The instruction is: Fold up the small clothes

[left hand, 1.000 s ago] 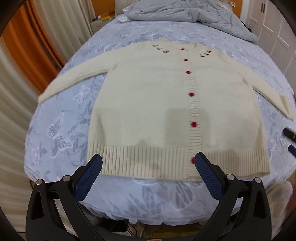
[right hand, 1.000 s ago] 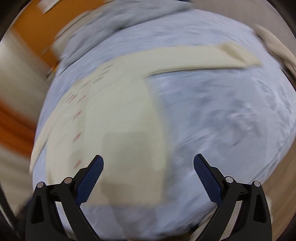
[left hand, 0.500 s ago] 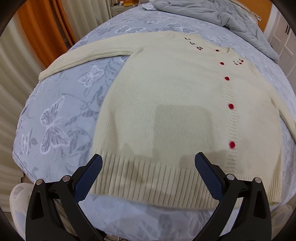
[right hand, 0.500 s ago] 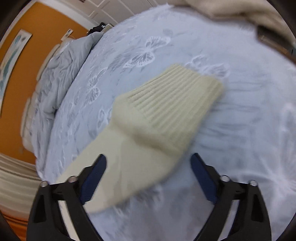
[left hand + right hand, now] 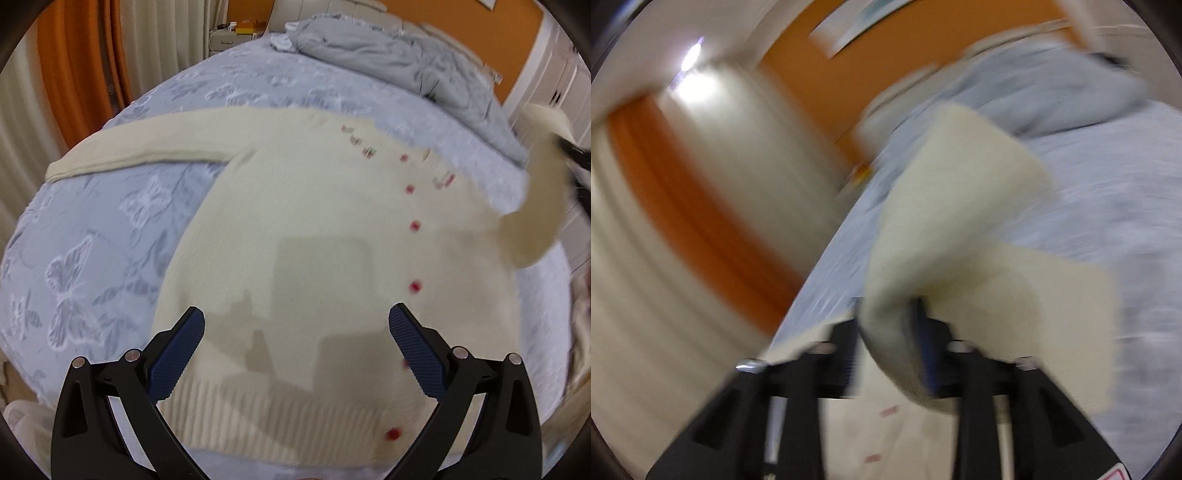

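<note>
Butterfly-print bedspread under cream red-buttoned cardigan, one sleeve pinched in right gripper, left gripper spread.

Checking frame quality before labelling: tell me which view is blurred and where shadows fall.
Right wrist view: heavy motion smear over the sleeve and curtains. Left wrist view: mostly sharp, slight blur at the buttons; rig shadow on the cardigan ahead of the left hand-held gripper.

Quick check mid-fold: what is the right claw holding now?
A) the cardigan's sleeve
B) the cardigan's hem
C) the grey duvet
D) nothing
A: the right claw is shut on the cream sleeve, raised off the bed beside the cardigan.
</note>
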Available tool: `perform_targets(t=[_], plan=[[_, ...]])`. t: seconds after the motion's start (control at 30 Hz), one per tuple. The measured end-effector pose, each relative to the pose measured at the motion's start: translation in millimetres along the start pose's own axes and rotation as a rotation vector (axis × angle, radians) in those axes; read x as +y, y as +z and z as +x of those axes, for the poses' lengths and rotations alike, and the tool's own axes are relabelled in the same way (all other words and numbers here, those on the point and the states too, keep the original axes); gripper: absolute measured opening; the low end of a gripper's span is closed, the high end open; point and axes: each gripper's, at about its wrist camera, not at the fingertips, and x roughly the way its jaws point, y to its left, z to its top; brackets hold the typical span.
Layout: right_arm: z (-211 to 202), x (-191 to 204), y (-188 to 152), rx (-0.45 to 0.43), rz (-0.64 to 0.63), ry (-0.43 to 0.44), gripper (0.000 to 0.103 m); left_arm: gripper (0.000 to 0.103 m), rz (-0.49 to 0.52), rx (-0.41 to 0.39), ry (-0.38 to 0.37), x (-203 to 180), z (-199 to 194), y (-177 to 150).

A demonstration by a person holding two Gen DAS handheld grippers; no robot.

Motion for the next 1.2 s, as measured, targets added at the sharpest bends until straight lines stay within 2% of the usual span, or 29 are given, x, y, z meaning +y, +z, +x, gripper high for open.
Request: perform_targets(t=[0.07, 0.13, 0.23, 0.3, 0.4, 0.43, 0.5, 0.57, 0.6, 0.63, 0.67, 0.7, 0.73, 0.8, 0.83, 0.87, 0.93, 0.97, 1.03, 1.1, 1.13, 1.2], plan=[[43.9, 32.5, -23.1, 0.075, -0.113, -0.066, 0.049, 0.098, -0.026, 0.008, -0.044, -0.4, 3.5, 15.1], [56.7, 34.5, -39.7, 0.101, -0.108, -0.088, 0.049, 0.098, -0.047, 0.015, -0.089, -1.2, 9.3, 32.1], [35.2, -1.2, -67.2, 0.081, 0.025, -0.136, 0.05, 0.098, -0.065, 0.011, -0.164, -3.2, 26.8, 60.6], [10.7, -40.4, -77.8, 0.069, 0.112, -0.254, 0.052, 0.098, -0.088, 0.031, -0.206, -5.3, 52.3, 80.3], [-4.5, -96.2, -79.4, 0.077, 0.197, -0.367, 0.054, 0.098, -0.201, 0.136, -0.236, -5.8, 108.4, 104.8], [-7.0, -108.9, -83.9, 0.073, 0.228, -0.382, 0.056, 0.098, -0.256, 0.162, -0.258, -5.7, 128.7, 110.9], [-3.3, -137.8, -86.3, 0.08, 0.308, -0.399, 0.057, 0.095, -0.339, 0.181, -0.242, -5.3, 154.5, 115.4], [11.3, -158.6, -84.3, 0.096, 0.356, -0.411, 0.058, 0.079, -0.389, 0.183, -0.229, -8.9, 171.4, 119.7], [20.3, -163.3, -83.4, 0.105, 0.358, -0.409, 0.053, 0.058, -0.381, 0.176, -0.184, -12.8, 173.8, 121.4], [21.5, -164.9, -84.9, 0.114, 0.358, -0.405, 0.018, 0.024, -0.356, 0.156, -0.141, -19.9, 174.0, 126.6], [23.9, -165.5, -82.5, 0.111, 0.353, -0.403, 0.011, 0.01, -0.337, 0.15, -0.16, -23.3, 173.4, 131.7], [14.2, -157.2, -74.5, 0.063, 0.345, -0.379, 0.01, 0.01, -0.311, 0.13, -0.213, -27.1, 169.4, 140.1], [5.2, -152.3, -66.5, 0.001, 0.339, -0.338, 0.01, 0.01, -0.286, 0.078, -0.239, -28.6, 159.4, 148.9], [-16.4, -137.0, -60.8, -0.096, 0.294, -0.313, 0.009, 0.01, -0.225, -0.006, -0.257, -32.9, 141.3, 158.3], [-18.6, -137.4, -64.0, -0.109, 0.28, -0.33, 0.009, 0.01, -0.191, -0.023, -0.25, -33.1, 140.1, 160.5], [-13.7, -144.4, -69.9, -0.087, 0.282, -0.358, 0.009, 0.011, -0.17, 0.0, -0.235, -32.2, 150.3, 158.9], [17.7, -179.2, -93.6, 0.091, 0.356, -0.455, 0.009, 0.011, -0.176, 0.086, -0.203, -26.3, 180.3, 148.6], [13.8, -183.9, -99.8, 0.074, 0.375, -0.445, 0.009, 0.011, -0.191, 0.13, -0.181, -22.1, 195.4, 138.9], [-7.0, -162.0, -91.1, -0.011, 0.365, -0.474, 0.013, 0.013, -0.208, 0.066, -0.227, -17.1, 191.6, 128.0], [-18.7, -126.1, -78.3, -0.078, 0.273, -0.431, 0.013, 0.014, -0.224, 0.063, -0.246, -14.4, 190.6, 122.8], [-13.7, -116.6, -76.2, -0.06, 0.234, -0.422, 0.012, 0.014, -0.236, 0.061, -0.26, -12.8, 191.7, 121.6], [17.5, -117.4, -82.1, 0.064, 0.174, -0.471, 0.012, 0.015, -0.261, 0.063, -0.277, -7.2, 188.8, 122.0]])
